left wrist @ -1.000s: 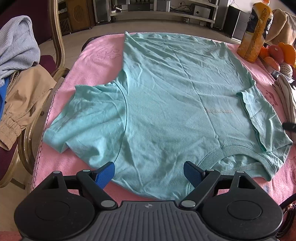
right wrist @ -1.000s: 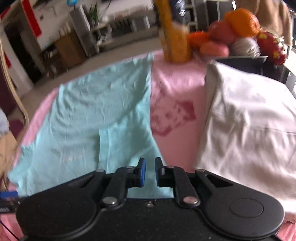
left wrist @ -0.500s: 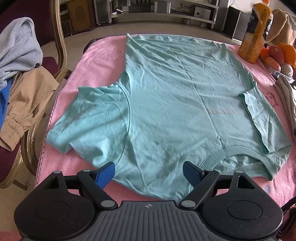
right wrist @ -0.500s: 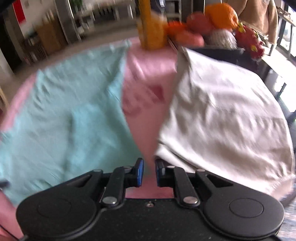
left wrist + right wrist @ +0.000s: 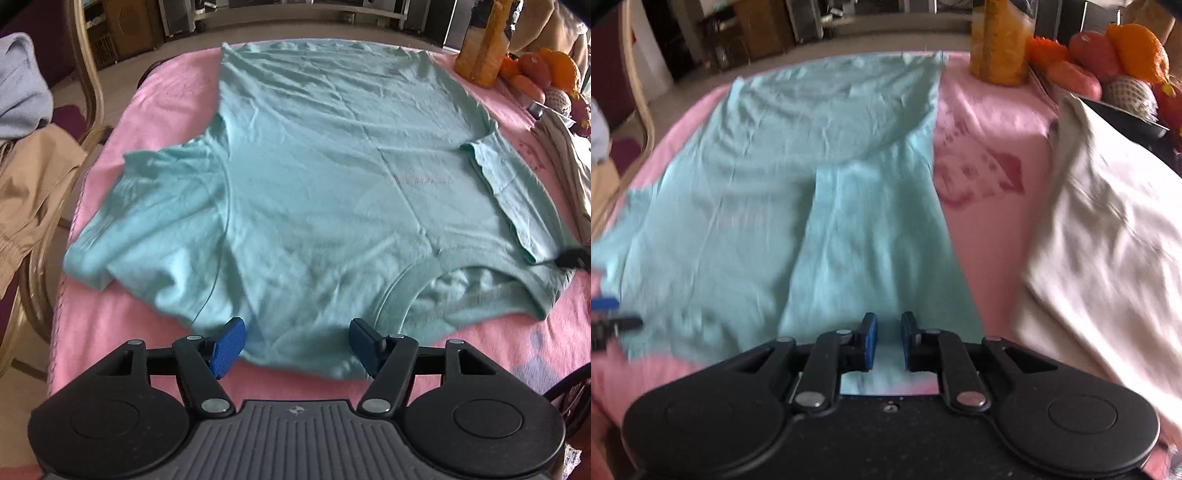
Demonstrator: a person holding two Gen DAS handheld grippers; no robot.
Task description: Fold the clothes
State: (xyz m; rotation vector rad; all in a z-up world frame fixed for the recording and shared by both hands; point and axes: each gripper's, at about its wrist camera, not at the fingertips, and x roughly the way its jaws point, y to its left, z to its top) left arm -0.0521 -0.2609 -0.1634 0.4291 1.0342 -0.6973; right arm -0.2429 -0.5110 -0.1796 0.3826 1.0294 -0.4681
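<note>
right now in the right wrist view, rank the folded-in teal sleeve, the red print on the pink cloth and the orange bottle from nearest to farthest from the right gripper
1. Folded-in teal sleeve, directly ahead of the right gripper.
2. Red print, farther ahead, to the right on the pink cloth.
3. Orange bottle, at the far right edge.

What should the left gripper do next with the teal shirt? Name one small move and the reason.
Probably ease the left gripper forward and down onto the teal shirt shoulder edge. Its jaws stand wide open right at that edge, holding nothing, and the left sleeve lies spread out while the right sleeve is already folded in.
</note>
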